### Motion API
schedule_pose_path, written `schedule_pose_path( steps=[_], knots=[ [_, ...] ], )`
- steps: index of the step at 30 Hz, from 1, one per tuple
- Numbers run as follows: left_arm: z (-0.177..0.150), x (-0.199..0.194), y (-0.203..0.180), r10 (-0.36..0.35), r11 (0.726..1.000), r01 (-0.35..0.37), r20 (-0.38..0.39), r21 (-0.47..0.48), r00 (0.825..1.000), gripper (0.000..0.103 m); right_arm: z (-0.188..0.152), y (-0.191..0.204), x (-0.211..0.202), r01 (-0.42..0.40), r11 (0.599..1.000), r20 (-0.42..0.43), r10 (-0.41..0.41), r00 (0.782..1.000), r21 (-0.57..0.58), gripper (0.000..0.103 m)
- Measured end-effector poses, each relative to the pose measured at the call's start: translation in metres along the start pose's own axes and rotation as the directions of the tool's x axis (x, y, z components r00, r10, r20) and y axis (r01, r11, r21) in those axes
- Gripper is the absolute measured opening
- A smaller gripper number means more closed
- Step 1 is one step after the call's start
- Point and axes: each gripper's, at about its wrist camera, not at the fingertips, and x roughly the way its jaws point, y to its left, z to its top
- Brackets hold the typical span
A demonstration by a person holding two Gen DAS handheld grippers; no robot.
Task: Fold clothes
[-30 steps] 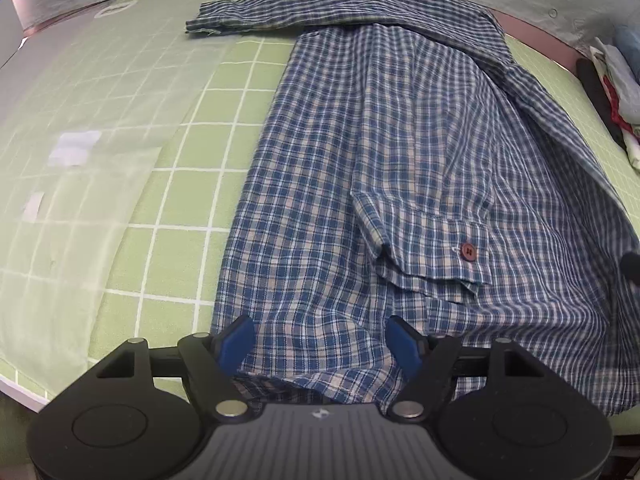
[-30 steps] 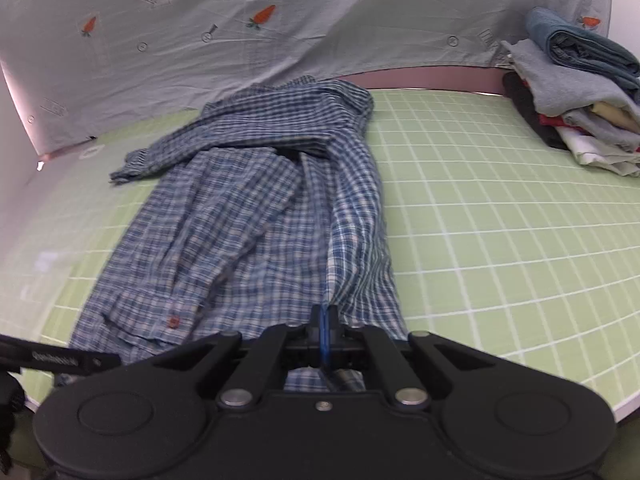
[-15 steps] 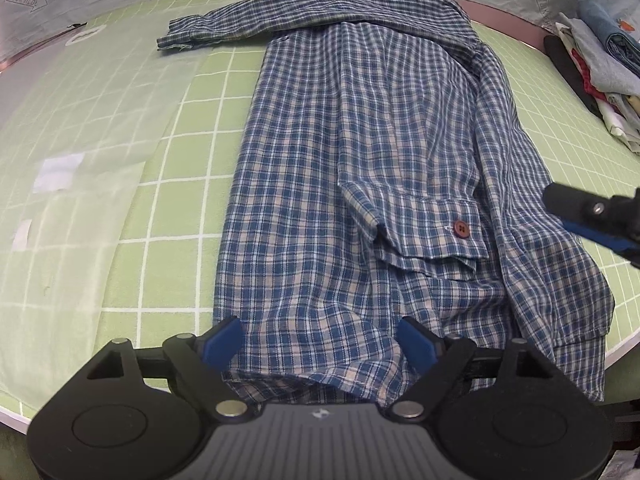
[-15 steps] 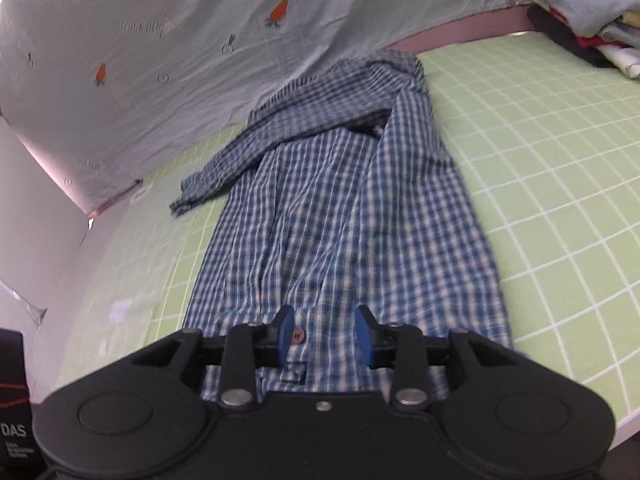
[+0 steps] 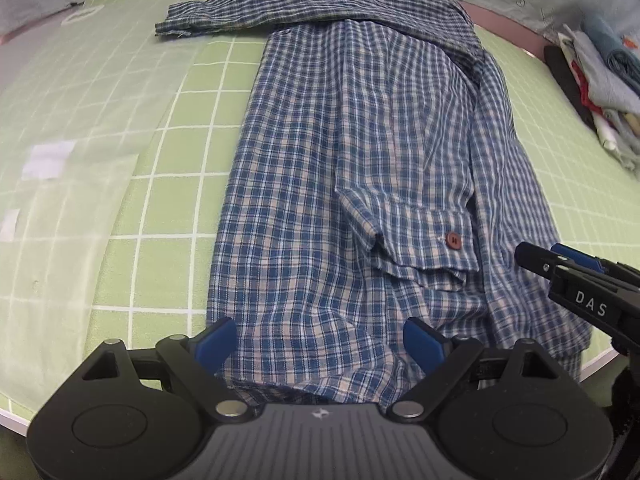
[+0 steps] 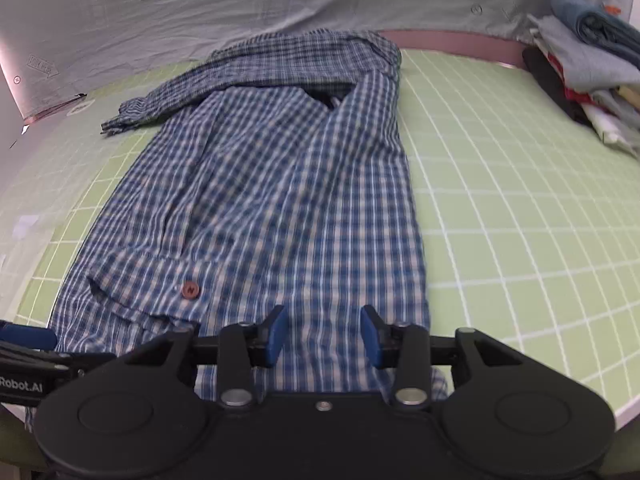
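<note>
A blue plaid shirt (image 5: 340, 152) (image 6: 272, 184) lies lengthwise on the green grid mat, both sides folded inward. One sleeve stretches left across the far end; a cuff with a red button (image 5: 453, 239) (image 6: 190, 290) lies on top near the hem. My left gripper (image 5: 320, 344) hovers open over the near hem, nothing between its blue pads. My right gripper (image 6: 322, 336) is open above the hem's right part, also holding nothing. Its tip (image 5: 560, 266) shows at the right of the left wrist view. The left gripper's tip (image 6: 28, 338) shows at the right wrist view's left edge.
A stack of folded clothes (image 6: 588, 64) (image 5: 600, 80) sits at the far right of the green mat (image 6: 520, 200). A pale printed cloth (image 6: 280, 4) hangs behind the table. The table's near edge (image 5: 596, 364) runs just beyond the hem.
The right gripper was shut on the shirt's edge a second ago; it has let go and opened wider. The released side now lies flat over the shirt. The left gripper stays open.
</note>
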Motion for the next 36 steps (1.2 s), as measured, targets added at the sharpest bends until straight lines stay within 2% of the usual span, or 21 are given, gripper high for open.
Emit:
schedule_pose_path(
  steps=[2,4,6,8,17,21,25,28,32,36],
  knots=[
    [0.010,-0.008,0.009,-0.009,0.999,0.010,0.024,-0.039,1.000,0.091,0.013,-0.003,0.001,0.016,1.000,0.022,-0.016,1.000,0.006,0.054],
    [0.022,-0.013,0.018,0.017,0.998,-0.013,0.051,-0.066,0.999,0.090,0.025,-0.006,0.003,0.032,0.999,0.038,-0.033,0.999,0.006,0.065],
    [0.035,-0.018,0.027,0.047,0.995,-0.039,0.077,-0.093,0.996,0.091,0.035,-0.008,0.007,0.068,0.998,0.056,-0.067,0.996,-0.010,0.089],
    [0.049,-0.020,0.036,0.078,0.991,-0.066,0.099,-0.117,0.992,0.091,0.047,-0.009,0.012,0.103,0.995,0.092,-0.101,0.991,-0.018,0.103],
    [0.126,-0.002,0.074,0.180,0.965,-0.147,0.137,-0.217,0.974,0.091,0.112,-0.024,0.049,0.153,0.987,0.188,-0.144,0.971,-0.036,0.103],
    [0.172,0.015,0.095,0.231,0.953,-0.193,0.144,-0.235,0.962,0.091,0.142,-0.025,0.084,0.185,0.980,0.164,-0.171,0.971,-0.074,0.103],
    [0.218,0.037,0.115,0.278,0.942,-0.243,0.131,-0.231,0.952,0.091,0.164,-0.017,0.124,0.279,0.943,0.134,-0.258,0.957,-0.182,0.103],
    [0.247,0.055,0.127,0.303,0.940,-0.274,0.132,-0.203,0.944,0.091,0.174,-0.014,0.153,0.299,0.922,0.112,-0.280,0.954,-0.246,0.103],
    [0.269,0.071,0.139,0.308,0.940,-0.282,0.125,-0.194,0.943,0.091,0.184,-0.009,0.176,0.332,0.903,0.126,-0.309,0.943,-0.272,0.103],
    [0.278,0.080,0.143,0.301,0.945,-0.276,0.136,-0.179,0.944,0.090,0.197,-0.017,0.185,0.351,0.916,0.148,-0.326,0.934,-0.193,0.103]
  ],
)
